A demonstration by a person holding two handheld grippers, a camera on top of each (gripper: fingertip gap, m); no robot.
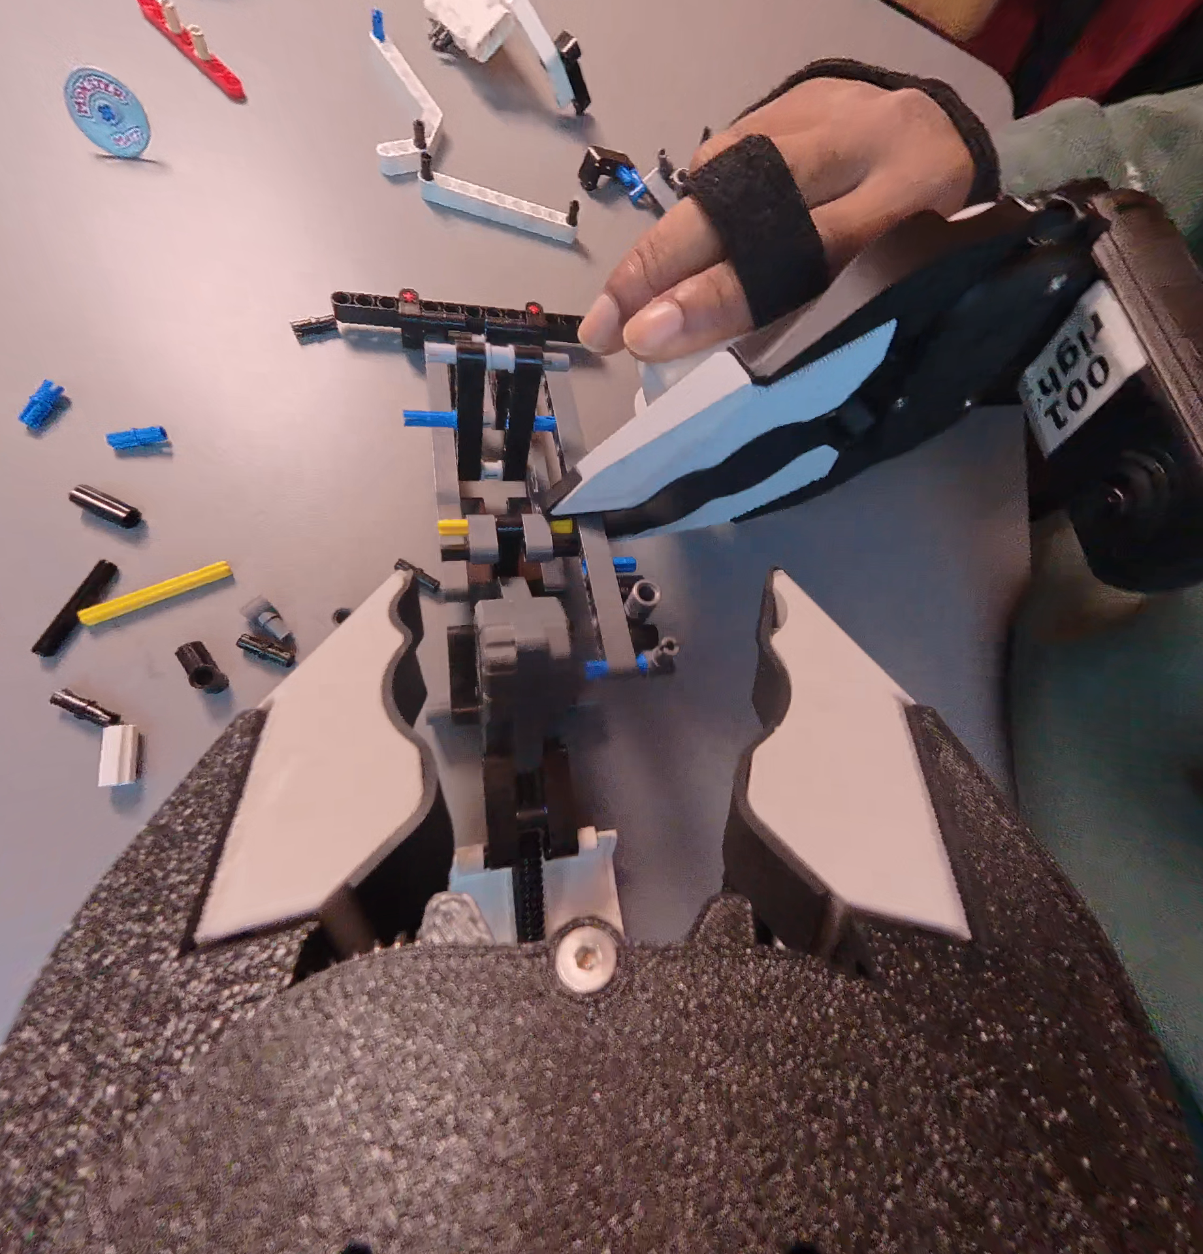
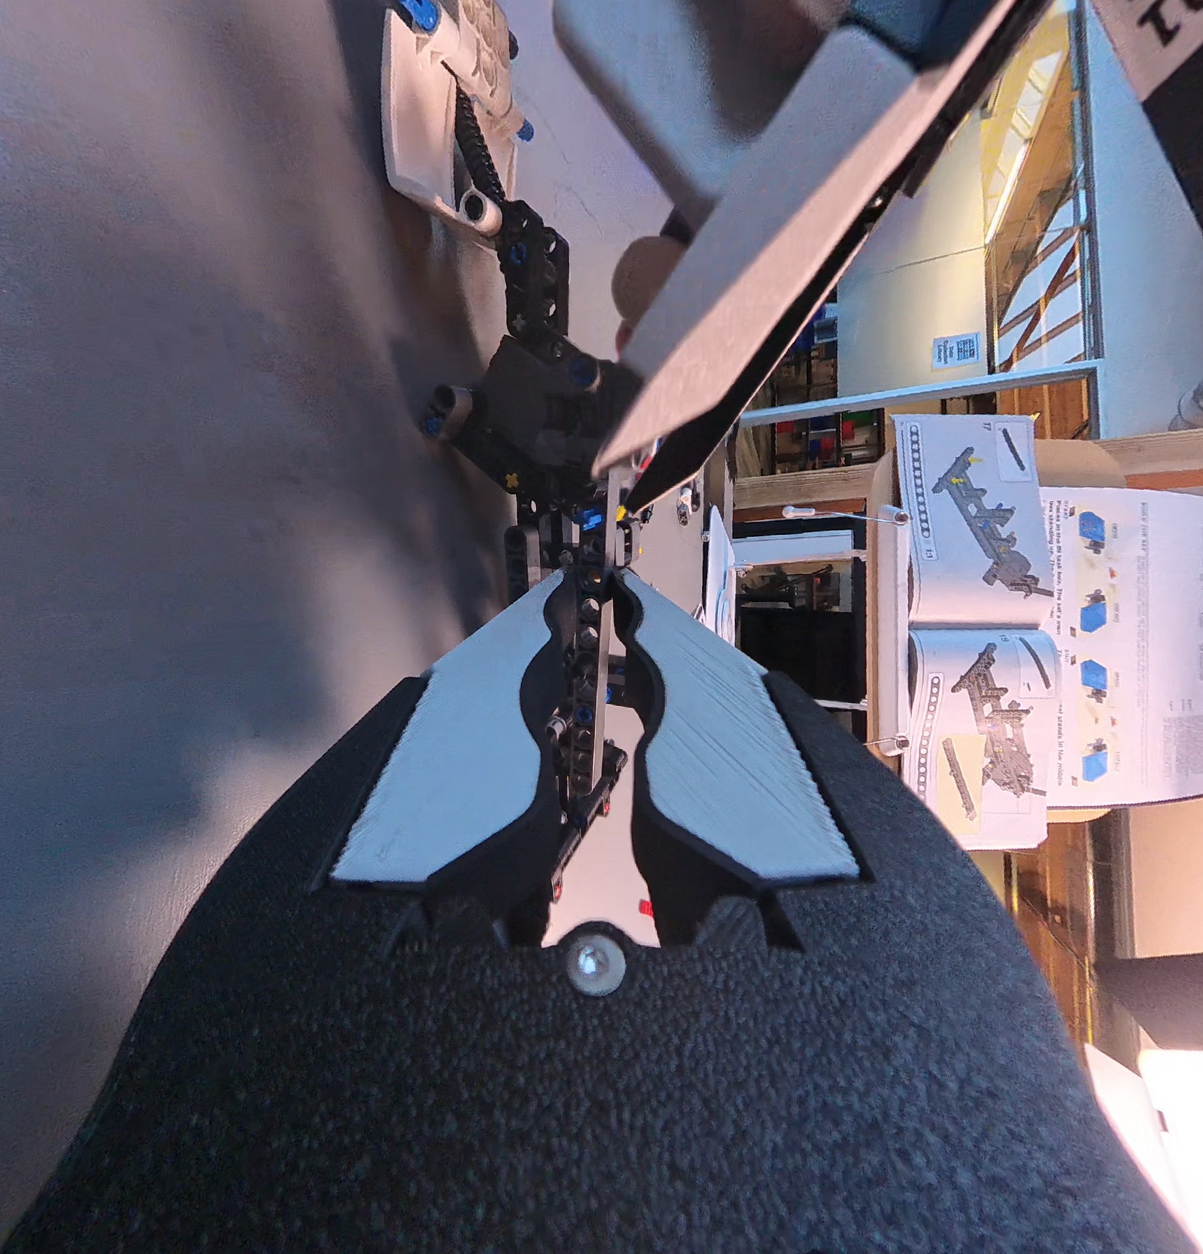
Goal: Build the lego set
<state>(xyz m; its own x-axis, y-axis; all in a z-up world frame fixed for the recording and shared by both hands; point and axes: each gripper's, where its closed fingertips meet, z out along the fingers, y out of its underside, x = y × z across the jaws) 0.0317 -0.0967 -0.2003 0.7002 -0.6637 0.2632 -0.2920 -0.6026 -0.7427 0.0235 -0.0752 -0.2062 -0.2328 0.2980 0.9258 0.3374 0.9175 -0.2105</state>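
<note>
A long black and grey Lego chassis (image 1: 500, 516) lies on the grey table (image 1: 232, 285), with blue pins and a yellow axle through it. My left gripper (image 1: 592, 583) is open, its fingers spread either side of the chassis's near end; I see no contact. My right gripper (image 1: 561, 503) comes in from the right, held by a hand (image 1: 789, 203), and pinches the chassis's right side. In the right wrist view it (image 2: 590, 575) is shut on a grey and black side beam (image 2: 593, 651). One left gripper finger (image 2: 755, 285) crosses above.
Loose parts lie left of the chassis: blue pins (image 1: 42, 404), a black connector (image 1: 105, 505), a yellow axle (image 1: 158, 592), a black axle (image 1: 75, 607). White beams (image 1: 497, 203), a red beam (image 1: 192, 47) and a blue disc (image 1: 107, 112) lie farther back. An open instruction booklet (image 2: 972, 611) stands beyond. The left tips stand about 10 centimetres off the black axle (image 1: 75, 607).
</note>
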